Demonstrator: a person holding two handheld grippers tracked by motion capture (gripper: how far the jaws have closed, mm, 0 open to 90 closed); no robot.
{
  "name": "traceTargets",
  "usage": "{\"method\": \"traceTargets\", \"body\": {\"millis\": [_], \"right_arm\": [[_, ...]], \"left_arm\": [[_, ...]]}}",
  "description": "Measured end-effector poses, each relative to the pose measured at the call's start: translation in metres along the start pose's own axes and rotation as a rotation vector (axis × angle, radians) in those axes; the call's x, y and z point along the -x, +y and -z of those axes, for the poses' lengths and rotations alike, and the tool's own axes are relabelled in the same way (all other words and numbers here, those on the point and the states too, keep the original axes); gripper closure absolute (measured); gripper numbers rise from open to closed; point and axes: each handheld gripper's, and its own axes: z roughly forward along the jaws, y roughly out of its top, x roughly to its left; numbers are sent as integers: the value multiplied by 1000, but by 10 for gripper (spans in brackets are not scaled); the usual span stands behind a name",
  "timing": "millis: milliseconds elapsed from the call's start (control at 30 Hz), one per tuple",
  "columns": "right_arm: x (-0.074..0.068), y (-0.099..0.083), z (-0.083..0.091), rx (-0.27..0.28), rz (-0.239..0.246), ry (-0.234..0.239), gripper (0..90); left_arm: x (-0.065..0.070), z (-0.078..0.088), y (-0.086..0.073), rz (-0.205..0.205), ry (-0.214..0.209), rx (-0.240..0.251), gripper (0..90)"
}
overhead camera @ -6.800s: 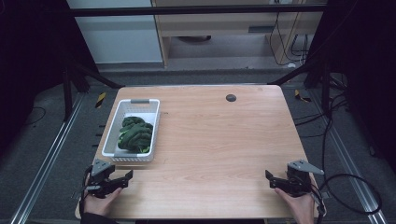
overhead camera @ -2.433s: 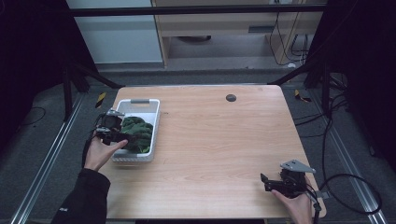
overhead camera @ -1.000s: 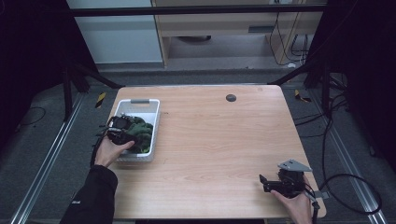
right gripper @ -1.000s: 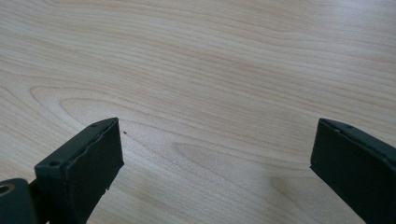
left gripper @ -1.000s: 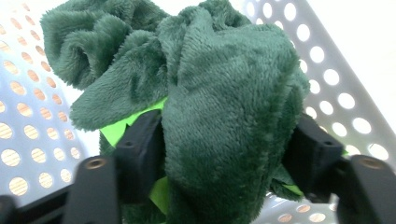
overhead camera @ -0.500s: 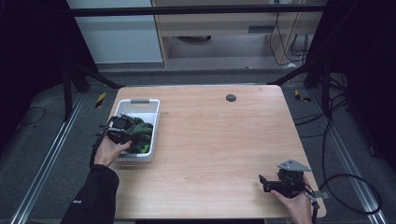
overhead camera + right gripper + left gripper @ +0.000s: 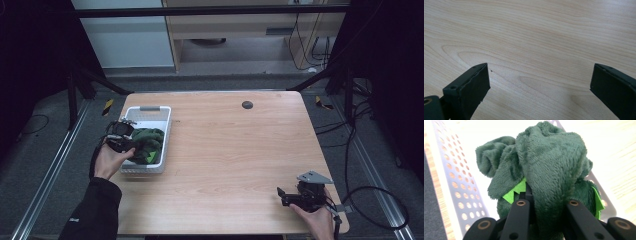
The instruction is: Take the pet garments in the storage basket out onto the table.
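At about 9 o'clock on the tabletop (image 7: 225,150), a pale wood slab with long wavy grain, sits a white plastic basket (image 7: 148,111), rectangular, its walls punched with rows of small round holes. Inside it lies a dark green plush toy (image 7: 147,143), a soft lump of short, dense fleece bunched into rounded folds. In the left gripper view the toy (image 7: 549,165) has jagged trims of flat, bright lime felt at its sides. The left gripper (image 7: 122,136) reaches over the basket's 9 o'clock wall, held by the left hand (image 7: 109,160) in a dark sleeve. Its two black jaws, smooth bars with brass-coloured rivets, are clamped on a thick fold of the fleece, which bulges up between them.

Toward 12 o'clock a small dark round disc (image 7: 247,104) sits flush in the wood.

At about 5 o'clock, near the tabletop's front edge, the right gripper (image 7: 284,195) rests low over bare wood, a grey three-cornered plate on top and a black cable curling off to the floor. In the right gripper view its jaws, blunt matte black blocks, stand wide apart with bare wood grain between them.
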Motion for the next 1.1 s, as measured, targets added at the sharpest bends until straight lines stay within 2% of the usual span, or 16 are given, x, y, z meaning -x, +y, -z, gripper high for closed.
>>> {"method": "traceTargets", "body": {"millis": [367,733,1100], "right_arm": [[-1,0,-1,3,11,-1,26],[-1,0,0,4,14,1,26],[-1,1,1,6,13,6,27]], "left_arm": [[5,34,7,-24,9,58,808],[4,54,12,-33,26,70,808],[7,70,16,-53,19,68,808]]}}
